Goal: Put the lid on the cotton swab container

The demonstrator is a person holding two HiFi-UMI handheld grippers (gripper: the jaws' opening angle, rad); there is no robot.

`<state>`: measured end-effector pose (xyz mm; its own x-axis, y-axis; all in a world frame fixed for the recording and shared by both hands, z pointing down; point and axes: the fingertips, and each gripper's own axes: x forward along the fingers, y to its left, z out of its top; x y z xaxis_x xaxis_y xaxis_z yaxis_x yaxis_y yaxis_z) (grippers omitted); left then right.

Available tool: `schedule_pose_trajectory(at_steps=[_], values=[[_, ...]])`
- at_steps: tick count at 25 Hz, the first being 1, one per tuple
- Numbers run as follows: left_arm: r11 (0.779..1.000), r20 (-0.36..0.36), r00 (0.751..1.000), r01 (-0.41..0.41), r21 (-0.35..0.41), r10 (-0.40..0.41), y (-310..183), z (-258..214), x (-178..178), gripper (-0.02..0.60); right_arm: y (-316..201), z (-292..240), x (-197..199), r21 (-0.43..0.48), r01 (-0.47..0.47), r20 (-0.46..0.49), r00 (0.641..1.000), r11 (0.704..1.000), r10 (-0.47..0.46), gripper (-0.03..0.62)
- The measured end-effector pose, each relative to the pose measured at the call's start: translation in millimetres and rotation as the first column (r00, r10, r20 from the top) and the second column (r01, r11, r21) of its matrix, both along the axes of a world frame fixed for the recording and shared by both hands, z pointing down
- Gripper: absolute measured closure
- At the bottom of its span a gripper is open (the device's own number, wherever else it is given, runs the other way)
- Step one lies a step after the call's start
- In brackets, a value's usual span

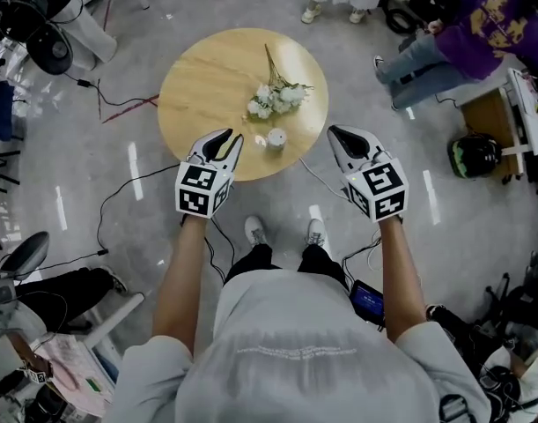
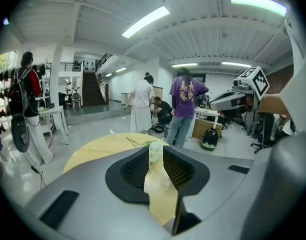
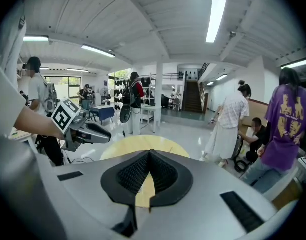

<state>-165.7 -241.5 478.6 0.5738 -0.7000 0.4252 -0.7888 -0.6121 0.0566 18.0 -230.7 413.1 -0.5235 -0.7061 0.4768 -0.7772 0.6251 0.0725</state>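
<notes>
- table (image 1: 189,104): task looked not started; both grippers hung at its near edge, nothing picked up.
- left gripper (image 1: 232,137): jaws partly apart, nothing btwn them.
- right gripper (image 1: 332,131): jaw tips met, empty.
- flower bunch (image 1: 277,95): lay mid-table, just behind the tub.
- cotton swab container (image 1: 276,138): small white tub, upright near table's front edge, btwn the 2 grippers. Too small to tell contents, or whether lid sat on it; no separate lid seen.
- left to do, prob.: find lid, grip it, seat it.

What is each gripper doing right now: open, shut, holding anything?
Left gripper: open, nothing between the jaws.
Right gripper: shut, empty.
</notes>
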Motion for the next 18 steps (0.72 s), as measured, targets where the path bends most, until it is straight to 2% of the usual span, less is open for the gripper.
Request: schedule_pose_trajectory(at_steps=[3, 6, 9, 18], values=[[0.998, -0.042, 0.999, -0.029, -0.059, 0.026, -3.0, 20.9, 6.9, 0.480, -3.3, 14.6, 3.7, -0.025, -0.058, -0.006, 0.998, 0.998, 0.058, 0.566], [0.991, -0.056, 0.997, -0.056, -0.118, 0.050, -2.9, 45.8, 12.7, 0.474, -7.0, 30.6, 2.4, -0.058, -0.085, 0.021, 0.996, 0.995, 0.087, 0.566], [0.982, -0.075, 0.996, -0.060, -0.180, 0.048, -1.1, 68.6, 19.0, 0.463, -8.7, 42.9, -1.4, -0.081, -0.067, 0.042, 0.997, 0.994, 0.070, 0.566], [0.945, -0.102, 0.994, 0.013, -0.327, -0.049, -9.3, 133.8, 29.0, 0.443, -15.8, 86.6, -4.9, -0.163, 0.012, 0.031, 0.999, 0.987, -0.007, 0.566]])
